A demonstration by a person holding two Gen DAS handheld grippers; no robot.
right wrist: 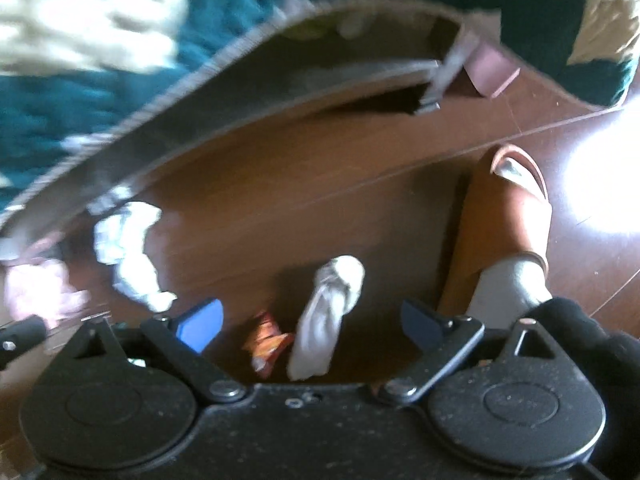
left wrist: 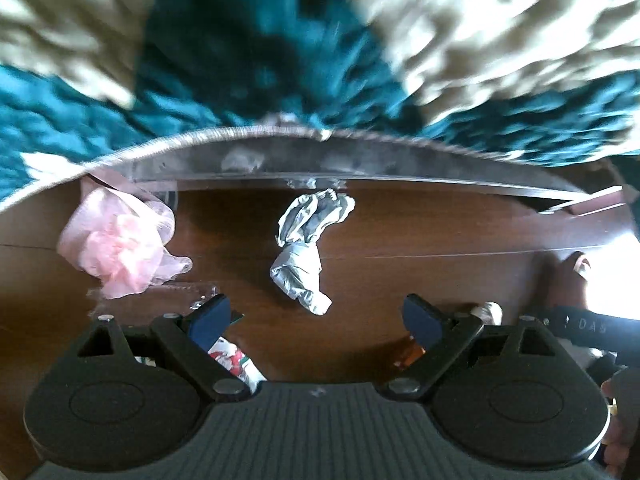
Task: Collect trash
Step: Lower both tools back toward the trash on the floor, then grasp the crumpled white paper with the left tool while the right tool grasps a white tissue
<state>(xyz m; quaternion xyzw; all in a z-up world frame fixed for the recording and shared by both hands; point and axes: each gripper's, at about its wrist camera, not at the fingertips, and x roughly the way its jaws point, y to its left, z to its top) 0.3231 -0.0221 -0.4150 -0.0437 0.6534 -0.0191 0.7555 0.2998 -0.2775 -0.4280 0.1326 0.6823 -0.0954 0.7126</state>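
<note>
Trash lies on a dark wooden floor [left wrist: 400, 232]. In the left wrist view a crumpled white-grey wad [left wrist: 305, 248] lies ahead of my open, empty left gripper [left wrist: 316, 320], a pink gauzy bag [left wrist: 120, 248] to its left. A red-white wrapper [left wrist: 232, 360] shows under the left finger. In the right wrist view my right gripper [right wrist: 312, 324] is open and empty above a white crumpled piece [right wrist: 328, 312] and an orange snack wrapper [right wrist: 266, 344]. The white-grey wad [right wrist: 128, 252] lies at left, blurred.
A teal and cream bedspread [left wrist: 280, 60] hangs over a bed frame edge [left wrist: 320, 160] across the top. A person's foot in a brown sandal [right wrist: 516, 204] stands at right. Bright glare [right wrist: 600, 184] covers the floor at far right.
</note>
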